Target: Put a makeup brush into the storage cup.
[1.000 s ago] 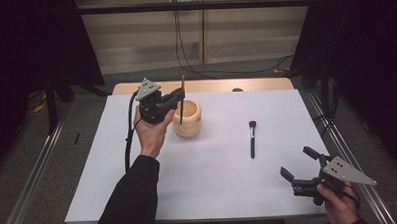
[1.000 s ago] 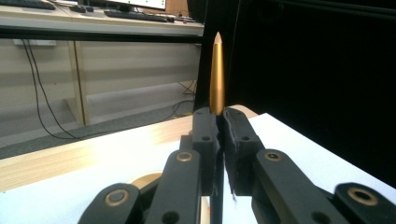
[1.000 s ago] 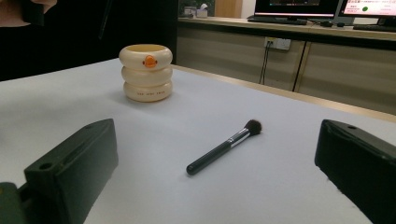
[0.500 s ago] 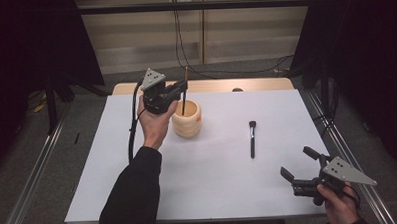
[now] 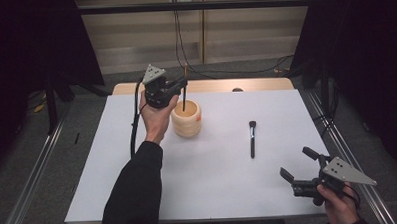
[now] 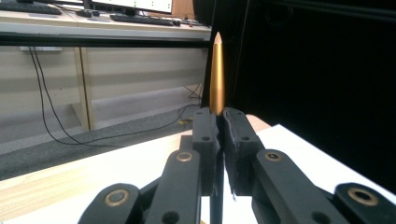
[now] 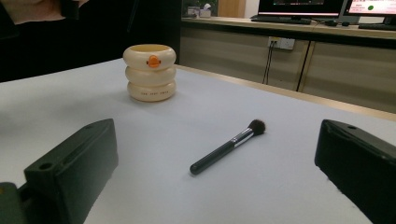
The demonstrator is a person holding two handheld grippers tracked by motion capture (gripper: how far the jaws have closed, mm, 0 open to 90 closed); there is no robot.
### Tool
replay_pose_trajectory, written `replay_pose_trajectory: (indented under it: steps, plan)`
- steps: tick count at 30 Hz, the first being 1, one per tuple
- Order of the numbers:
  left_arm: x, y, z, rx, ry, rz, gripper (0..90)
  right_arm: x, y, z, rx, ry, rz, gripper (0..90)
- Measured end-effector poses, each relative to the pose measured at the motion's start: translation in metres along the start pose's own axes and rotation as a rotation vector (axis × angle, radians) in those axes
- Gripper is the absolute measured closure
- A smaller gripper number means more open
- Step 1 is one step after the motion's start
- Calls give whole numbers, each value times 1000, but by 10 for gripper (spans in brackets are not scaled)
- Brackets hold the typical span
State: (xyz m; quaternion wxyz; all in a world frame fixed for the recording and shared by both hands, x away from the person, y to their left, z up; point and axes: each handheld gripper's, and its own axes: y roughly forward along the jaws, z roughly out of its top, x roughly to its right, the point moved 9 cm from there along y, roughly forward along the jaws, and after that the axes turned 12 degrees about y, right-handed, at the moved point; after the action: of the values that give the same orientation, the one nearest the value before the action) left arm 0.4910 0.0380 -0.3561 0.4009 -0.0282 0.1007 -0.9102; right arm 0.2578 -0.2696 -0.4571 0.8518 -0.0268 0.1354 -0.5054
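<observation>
Now left tool [image 5: 181,83] tight on brush [image 5: 185,92]

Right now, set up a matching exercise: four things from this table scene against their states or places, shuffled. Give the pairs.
Things:
1. left gripper
2. right gripper
3. holder
4. brush

States:
A. lying flat on the white table
B. jaws apart, nothing between them
C. standing upright, cream, ringed
D. shut on a slim gold-tipped stick, above the holder

Pairs: 1-D, 2-B, 3-C, 4-A
</observation>
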Motion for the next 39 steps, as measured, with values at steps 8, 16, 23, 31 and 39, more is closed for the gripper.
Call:
replay_pose_trajectory:
  steps: [8,16,23,31,39]
  plan:
    - [1,13,-11,-14,15,-4,841,0,0,0,5,2,-4,0]
    - [-3,20,-20,-27,25,-3,840,1,-1,0,2,-1,-2,0]
    - [0,20,-26,-32,19,4,840,1,0,-1,-7,5,-4,0]
    - [-2,20,-37,-30,-17,2,840,1,0,-1,-2,3,-5,0]
    - [-3,20,-48,-40,-27,10,839,0,1,-1,-4,1,-2,0]
